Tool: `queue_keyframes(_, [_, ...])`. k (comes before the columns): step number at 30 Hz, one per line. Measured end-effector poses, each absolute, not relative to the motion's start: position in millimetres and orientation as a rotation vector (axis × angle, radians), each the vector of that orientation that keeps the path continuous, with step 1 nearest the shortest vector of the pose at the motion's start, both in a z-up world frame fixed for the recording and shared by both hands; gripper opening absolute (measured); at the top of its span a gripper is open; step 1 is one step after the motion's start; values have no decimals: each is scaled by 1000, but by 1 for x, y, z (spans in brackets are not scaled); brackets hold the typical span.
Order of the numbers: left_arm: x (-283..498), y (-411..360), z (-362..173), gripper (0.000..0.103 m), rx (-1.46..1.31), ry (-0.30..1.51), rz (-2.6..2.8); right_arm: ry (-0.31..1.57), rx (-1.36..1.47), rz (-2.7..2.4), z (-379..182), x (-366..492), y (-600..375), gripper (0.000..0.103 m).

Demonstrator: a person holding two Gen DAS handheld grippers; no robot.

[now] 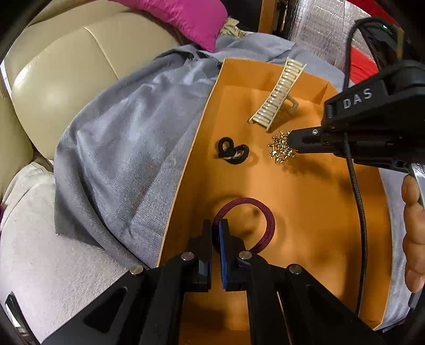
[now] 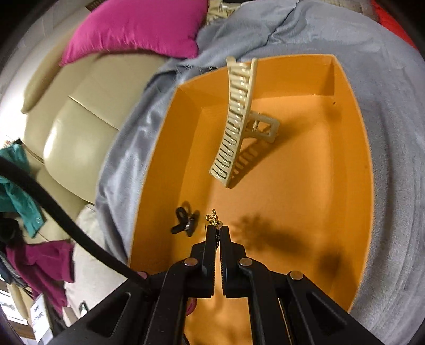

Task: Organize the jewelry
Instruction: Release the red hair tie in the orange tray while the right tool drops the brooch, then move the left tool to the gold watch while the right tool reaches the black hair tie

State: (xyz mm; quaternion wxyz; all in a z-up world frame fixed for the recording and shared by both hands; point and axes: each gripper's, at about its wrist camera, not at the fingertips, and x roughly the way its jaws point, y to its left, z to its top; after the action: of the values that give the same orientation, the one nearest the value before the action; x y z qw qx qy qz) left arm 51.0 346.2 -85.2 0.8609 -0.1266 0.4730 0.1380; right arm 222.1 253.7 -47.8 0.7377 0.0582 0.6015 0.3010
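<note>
An orange box [image 1: 202, 114] lies open on a grey cloth. My left gripper [image 1: 215, 225] is shut on a maroon ribbed hair tie [image 1: 268, 217], which hangs in a loop over the box floor. My right gripper [image 1: 290, 142] reaches in from the right, shut on a gold branching ornament [image 1: 280, 148] held above the floor. In the right wrist view that gripper [image 2: 219, 229] pinches the gold ornament [image 2: 213, 220] at its tips. A cream claw clip [image 1: 279, 95] [image 2: 239, 124] and a black hair tie [image 1: 233, 152] [image 2: 184, 221] lie inside the orange box [image 2: 353, 127].
The grey cloth [image 1: 127, 148] covers a beige leather seat [image 1: 58, 79]. A magenta cushion [image 1: 186, 18] lies behind the box. A hand [image 1: 414, 233] holds the right gripper's handle, and its black cable [image 1: 358, 212] hangs across the box's right side.
</note>
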Motion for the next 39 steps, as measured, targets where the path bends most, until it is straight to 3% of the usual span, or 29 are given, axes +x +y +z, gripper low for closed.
queue_keyframes(10, [60, 349, -95, 5, -270, 1045, 297, 1359, 40, 603, -60, 225, 268, 9])
queue_keyframes(12, [63, 348, -95, 5, -259, 1061, 289, 1344, 44, 612, -53, 224, 265, 30])
queue_keyframes(14, [63, 347, -92, 8, -261, 1057, 288, 1319, 73, 632, -43, 224, 259, 40])
queue_keyframes(15, [62, 347, -88, 15, -259, 1054, 295, 1295, 90, 643, -33, 223, 253, 41])
queue_keyframes(16, [60, 346, -84, 26, -254, 1045, 306, 1276, 100, 647, -27, 222, 249, 41])
queue_keyframes(22, [48, 322, -37, 53, -162, 926, 350, 1130, 195, 659, 21, 201, 176, 41])
queue_keyframes(31, [53, 205, 28, 63, -32, 787, 168, 1027, 358, 539, 38, 162, -21, 41])
queue_keyframes(39, [87, 79, 8, 63, 48, 840, -40, 983, 525, 356, 13, 131, -214, 42])
